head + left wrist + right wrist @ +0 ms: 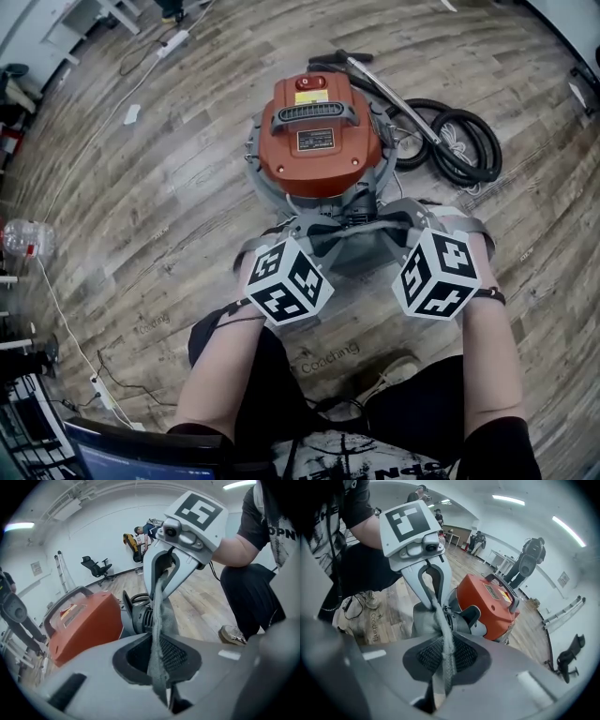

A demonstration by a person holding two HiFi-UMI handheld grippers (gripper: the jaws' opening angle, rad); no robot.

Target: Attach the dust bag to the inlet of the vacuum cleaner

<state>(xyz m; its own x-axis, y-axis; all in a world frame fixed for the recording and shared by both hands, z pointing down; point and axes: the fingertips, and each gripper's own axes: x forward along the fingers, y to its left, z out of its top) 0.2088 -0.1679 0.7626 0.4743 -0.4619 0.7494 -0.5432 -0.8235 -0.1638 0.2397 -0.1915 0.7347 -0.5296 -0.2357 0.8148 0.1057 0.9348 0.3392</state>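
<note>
Nearest the head camera are the person's forearms and the two marker cubes. Below them the left gripper (302, 232) and right gripper (412, 223) slant down to either side of the grey dust bag (361, 246). The bag is stretched between them, just in front of the orange vacuum cleaner (319, 131) on the wooden floor (169, 187). Each tool's jaws are pressed nearly together on a fold of the bag's cloth (a thin strip runs straight through each pair of pads), so both are pinching it, one at each side. I judge this two-sided hold is meant to keep the bag's mouth spread and lined up with the inlet (139, 617), the black ribbed port low on the machine. The head view hides that port behind the bag and cubes. The gripper views show it from the sides, close against the cloth, though whether the bag is seated on it I cannot tell. Only the head view shows the coiled hose (459, 141), lying apart to the right.
</note>
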